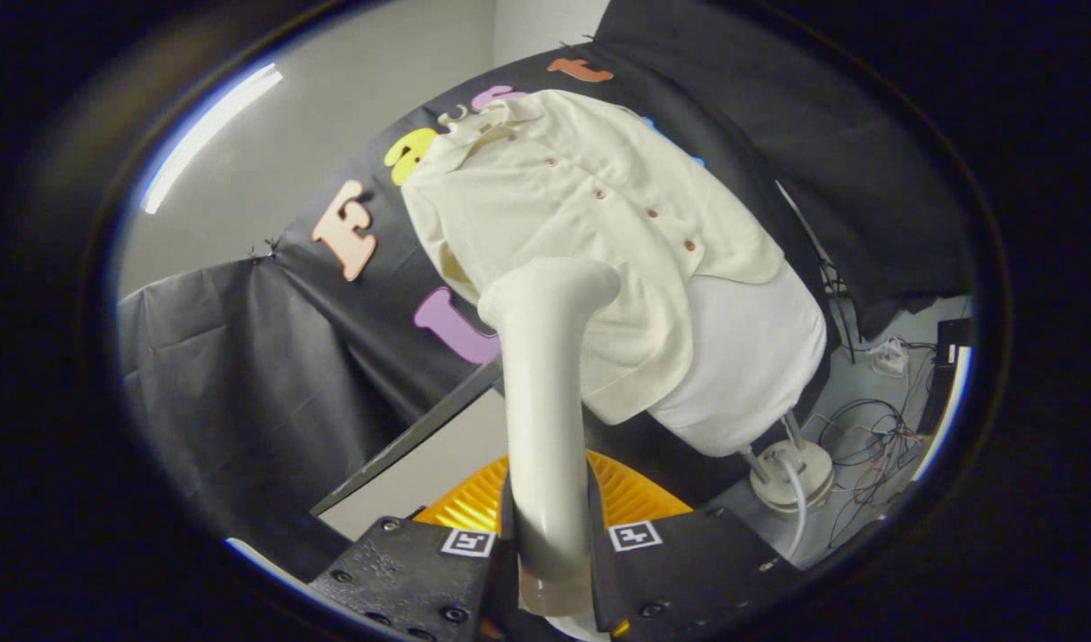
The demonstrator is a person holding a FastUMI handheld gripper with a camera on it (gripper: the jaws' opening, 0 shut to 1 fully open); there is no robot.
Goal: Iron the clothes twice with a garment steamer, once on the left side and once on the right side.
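Between closed jaws, steamer (pixel 545 374) pointing shirtward (pixel 590 223)

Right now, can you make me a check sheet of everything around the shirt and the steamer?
Surface: pale floor under the stand.
Job's things: cream shirt with buttons, on a white dummy; steamer with its head at the shirt's lower part.
Clutter: small white box on the floor.
Grippers: gripper, jaws shut on the steamer's handle.
Cables: tangled wires beside the round stand base.
Surroundings: black cloth wall, orange ribbed thing behind the jaws.
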